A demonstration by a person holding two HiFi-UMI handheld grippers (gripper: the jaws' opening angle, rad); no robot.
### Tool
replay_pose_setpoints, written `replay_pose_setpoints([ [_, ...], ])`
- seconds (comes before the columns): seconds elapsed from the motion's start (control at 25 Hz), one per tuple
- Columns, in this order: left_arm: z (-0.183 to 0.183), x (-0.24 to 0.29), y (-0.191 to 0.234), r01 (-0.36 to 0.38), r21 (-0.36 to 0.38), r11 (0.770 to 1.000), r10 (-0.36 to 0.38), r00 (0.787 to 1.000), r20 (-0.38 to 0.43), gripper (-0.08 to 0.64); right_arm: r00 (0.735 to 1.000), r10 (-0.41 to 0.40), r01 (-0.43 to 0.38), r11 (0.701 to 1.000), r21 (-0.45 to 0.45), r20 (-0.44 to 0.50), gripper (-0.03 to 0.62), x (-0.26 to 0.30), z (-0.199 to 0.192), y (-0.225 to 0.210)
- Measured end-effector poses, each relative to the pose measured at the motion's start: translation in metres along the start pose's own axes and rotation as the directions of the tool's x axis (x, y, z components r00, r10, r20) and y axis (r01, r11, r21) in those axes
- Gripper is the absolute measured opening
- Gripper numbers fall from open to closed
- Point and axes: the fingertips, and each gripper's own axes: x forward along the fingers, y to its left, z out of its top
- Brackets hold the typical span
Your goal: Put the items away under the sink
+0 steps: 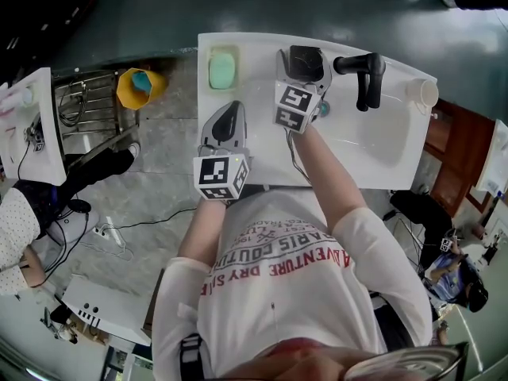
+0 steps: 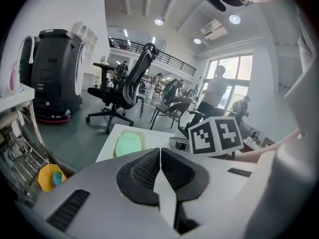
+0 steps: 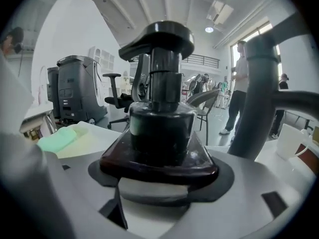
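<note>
Gripping the dark pump bottle (image 3: 162, 123) upright between its fingers beside the faucet (image 1: 363, 71) at the back edge of the sink (image 1: 262, 161), your right gripper (image 1: 305, 63) is the nearer to carry it below, while your left gripper (image 2: 160, 156) hovers just left, fingers pressed together on nothing.

Bench (image 1: 262, 145) sits ahead of the person. Soap dish (image 1: 223, 69) is on its far-left corner. Pump bottle (image 3: 162, 133) is right of the dish near the back edge, between the jaws of the right tongs (image 1: 305, 70). Faucet (image 1: 363, 74) is right of the bottle, behind the basin (image 1: 373, 137). Cup (image 1: 421, 93) is on the far-right corner. Left tongs (image 2: 160, 163) are over the near-left edge. Bucket (image 1: 139, 87) is on the floor left of the bench, wire rack (image 1: 86, 105) further left.
</note>
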Motion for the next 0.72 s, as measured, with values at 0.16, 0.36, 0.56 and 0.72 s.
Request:
replay_pose_setpoints([
  [0.16, -0.001, -0.003, -0.002, 0.008, 0.008, 1.0, -0.008, 1.0, -0.003, 0.028, 0.997, 0.079, -0.079, 0.997, -0.004, -0.011, 0.388, -0.003, -0.002, 0.003],
  [0.36, -0.003, -0.011, -0.006, 0.018, 0.023, 1.0, -0.018, 1.0, -0.005, 0.028, 0.985, 0.171, -0.171, 0.985, -0.028, -0.016, 0.382, -0.011, -0.005, 0.006],
  [0.56, 0.004, -0.025, -0.015, 0.045, 0.037, 0.998, -0.046, 0.999, 0.018, 0.027, 0.981, 0.196, -0.195, 0.981, -0.016, 0.005, 0.38, -0.039, 0.002, 0.006],
  [0.72, 0.01, -0.044, -0.027, 0.085, 0.06, 0.995, -0.088, 0.995, 0.04, 0.028, 0.976, 0.216, -0.215, 0.976, -0.016, 0.033, 0.38, -0.08, 0.012, 0.013],
])
